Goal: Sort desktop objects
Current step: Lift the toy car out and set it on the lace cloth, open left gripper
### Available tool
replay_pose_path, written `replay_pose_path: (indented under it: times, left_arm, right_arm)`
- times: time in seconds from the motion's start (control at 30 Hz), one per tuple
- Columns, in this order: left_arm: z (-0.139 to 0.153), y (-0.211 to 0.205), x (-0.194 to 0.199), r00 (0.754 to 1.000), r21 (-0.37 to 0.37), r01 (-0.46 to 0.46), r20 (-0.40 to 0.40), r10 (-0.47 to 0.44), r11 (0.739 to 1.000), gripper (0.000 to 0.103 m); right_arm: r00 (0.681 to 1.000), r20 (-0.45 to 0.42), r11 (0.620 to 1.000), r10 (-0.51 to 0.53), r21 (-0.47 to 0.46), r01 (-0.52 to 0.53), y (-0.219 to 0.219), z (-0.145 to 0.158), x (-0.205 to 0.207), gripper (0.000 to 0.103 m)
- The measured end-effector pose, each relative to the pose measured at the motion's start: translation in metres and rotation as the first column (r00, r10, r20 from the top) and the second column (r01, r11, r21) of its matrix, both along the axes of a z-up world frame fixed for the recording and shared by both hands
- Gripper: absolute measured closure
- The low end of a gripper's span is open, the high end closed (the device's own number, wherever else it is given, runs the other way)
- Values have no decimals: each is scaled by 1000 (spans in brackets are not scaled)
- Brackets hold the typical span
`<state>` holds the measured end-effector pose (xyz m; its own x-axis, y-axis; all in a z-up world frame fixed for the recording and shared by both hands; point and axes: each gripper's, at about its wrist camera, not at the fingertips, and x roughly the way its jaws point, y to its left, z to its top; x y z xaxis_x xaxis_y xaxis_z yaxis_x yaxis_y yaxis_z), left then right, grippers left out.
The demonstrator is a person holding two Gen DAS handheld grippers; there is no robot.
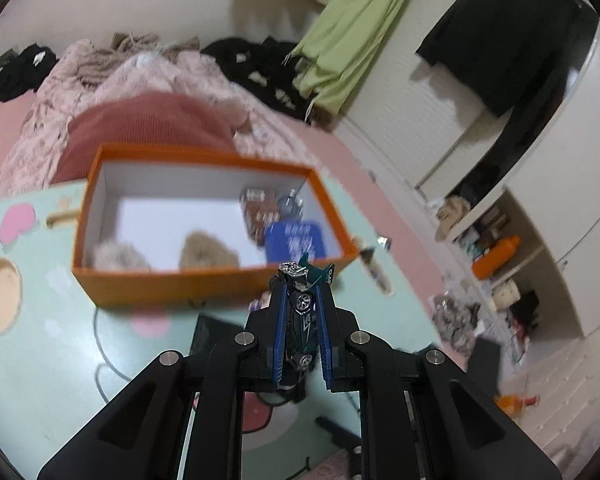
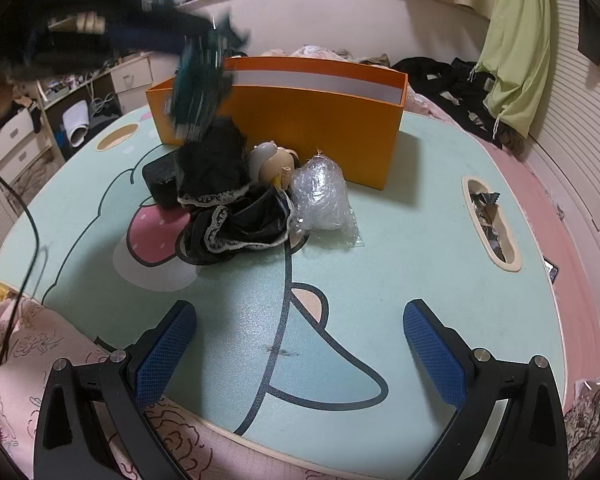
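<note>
Left wrist view: the left gripper [image 1: 302, 308] is clamped on a dark teal toy car [image 1: 300, 320], held lengthwise between the blue pads, its chrome end pointing away from the camera. Beyond it, toward 12 o'clock, stands the orange box [image 1: 172, 284] on the mint-green desk [image 1: 40, 360]. Inside the box lie two furry items, one grey [image 1: 116, 256] and one tan [image 1: 206, 250], a blue packet [image 1: 296, 240] and a brownish packet [image 1: 260, 212] (contents blurred). Pink bedding [image 1: 140, 80] lies behind the box.

Right wrist view: the right gripper [image 2: 300, 344] hangs over the near desk [image 2: 400, 264] with its pads spread wide and nothing between them. At 11 o'clock sits a heap: black lace-trimmed fabric [image 2: 236, 216], a doll head [image 2: 270, 160], a clear bubble-wrap bag [image 2: 324, 196] just beside it, and a black block [image 2: 162, 178]. Behind the heap is the orange box [image 2: 300, 128]. Above the box's left corner the left gripper [image 2: 198, 80] appears as a blur (the teal car cannot be told apart from it). A slot [image 2: 490, 220] at 2 o'clock holds wrappers.
</note>
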<state>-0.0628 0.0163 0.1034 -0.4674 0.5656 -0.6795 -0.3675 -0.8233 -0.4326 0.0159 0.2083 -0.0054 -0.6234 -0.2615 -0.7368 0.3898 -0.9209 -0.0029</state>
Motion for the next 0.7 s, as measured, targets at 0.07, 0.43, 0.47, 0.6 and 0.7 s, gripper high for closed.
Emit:
replay_pose_path:
  times: [0.07,0.43,0.47,0.6,0.7]
  left_arm:
    - [-14,0,-2,1000,13,2,22,-2,1000,88]
    - [-7,-26,42,983,-51,-146,-118,139,988,38]
    - [-9,-25,54,980,-89,-159,-136,146,983,34]
    - [-34,-14,84,986,-242,-138,-124,111,960,31]
    - [-60,-4,93,989,-323,-136,-93,111,937,31]
  right_arm:
    - [1000,0,1000,0,0,0,0,0,0,0]
    - [1000,0,1000,0,-1,0,0,0,0,0]
    - [1000,0,1000,-1,0,1,0,0,1,0]
    - [1000,0,1000,0,-1,0,0,0,0,0]
    - [1000,-1,1000,0,0,0,1,1,0,0]
